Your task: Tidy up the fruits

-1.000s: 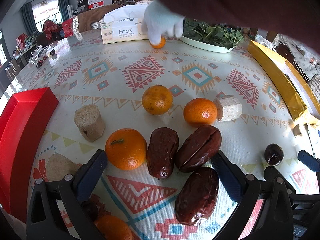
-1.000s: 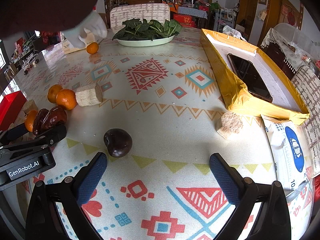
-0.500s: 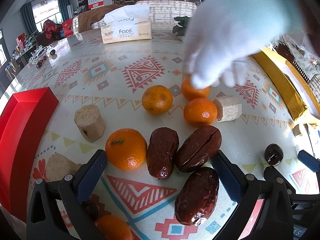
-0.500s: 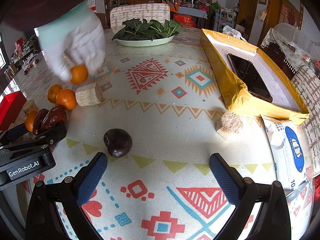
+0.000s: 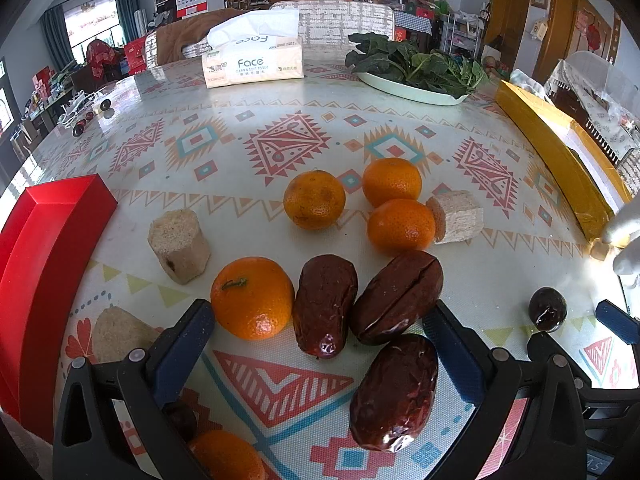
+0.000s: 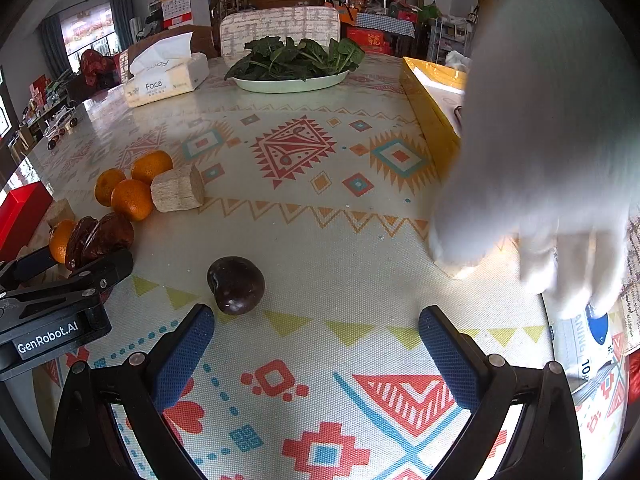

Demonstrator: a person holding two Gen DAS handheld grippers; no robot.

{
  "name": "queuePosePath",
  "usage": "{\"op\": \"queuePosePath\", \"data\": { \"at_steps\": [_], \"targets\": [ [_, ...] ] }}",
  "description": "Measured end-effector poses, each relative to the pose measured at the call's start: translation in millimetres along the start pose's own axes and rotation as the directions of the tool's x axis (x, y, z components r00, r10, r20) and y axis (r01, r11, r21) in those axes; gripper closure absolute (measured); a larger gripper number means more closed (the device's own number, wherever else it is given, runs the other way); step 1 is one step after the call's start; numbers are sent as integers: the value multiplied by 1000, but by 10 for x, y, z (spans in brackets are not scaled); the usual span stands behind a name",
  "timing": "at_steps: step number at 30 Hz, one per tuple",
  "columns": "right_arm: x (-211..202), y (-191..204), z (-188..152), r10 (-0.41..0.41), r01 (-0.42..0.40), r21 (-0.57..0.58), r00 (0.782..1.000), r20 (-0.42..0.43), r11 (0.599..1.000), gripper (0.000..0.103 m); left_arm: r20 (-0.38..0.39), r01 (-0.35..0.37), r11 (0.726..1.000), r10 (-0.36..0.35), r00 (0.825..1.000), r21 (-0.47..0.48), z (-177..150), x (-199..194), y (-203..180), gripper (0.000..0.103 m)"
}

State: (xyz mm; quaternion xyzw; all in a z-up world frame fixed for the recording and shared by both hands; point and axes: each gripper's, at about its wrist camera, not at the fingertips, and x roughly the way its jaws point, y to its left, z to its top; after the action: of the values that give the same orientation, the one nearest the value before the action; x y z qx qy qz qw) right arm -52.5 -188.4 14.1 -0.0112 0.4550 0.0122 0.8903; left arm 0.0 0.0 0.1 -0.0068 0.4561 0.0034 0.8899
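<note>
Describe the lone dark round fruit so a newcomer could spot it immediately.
Start at the yellow box on the patterned table's right side, then look toward the near edge. The dark round fruit sits alone just ahead of the right hand-held gripper, glossy and near-black, unlike the oranges and wrinkled brown dates.

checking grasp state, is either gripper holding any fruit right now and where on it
Nothing is held. The left gripper and the right gripper both have open, empty jaws; the dark plum lies untouched on the table.
</note>
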Motion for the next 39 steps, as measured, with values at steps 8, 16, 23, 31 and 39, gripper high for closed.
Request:
{"op": "queuePosePath", "data": {
  "at_steps": [8,16,23,31,39],
  "targets": [
    [-1,1,0,0,0,0,1000,0,1000,0,0,0,1000,0,1000,0,0,0,0,0],
    [0,3,-2,0,0,0,1000,0,1000,0,0,0,1000,0,1000,0,0,0,0,0],
    [-1,4,-1,0,0,0,1000,0,1000,0,0,0,1000,0,1000,0,0,0,0,0],
    [3,9,6,0,0,0,1000,0,1000,0,0,0,1000,0,1000,0,0,0,0,0],
    [13,13,35,-33,33,43,999,-3,999,0,0,0,1000,0,1000,0,0,0,0,0]
  ]
}}
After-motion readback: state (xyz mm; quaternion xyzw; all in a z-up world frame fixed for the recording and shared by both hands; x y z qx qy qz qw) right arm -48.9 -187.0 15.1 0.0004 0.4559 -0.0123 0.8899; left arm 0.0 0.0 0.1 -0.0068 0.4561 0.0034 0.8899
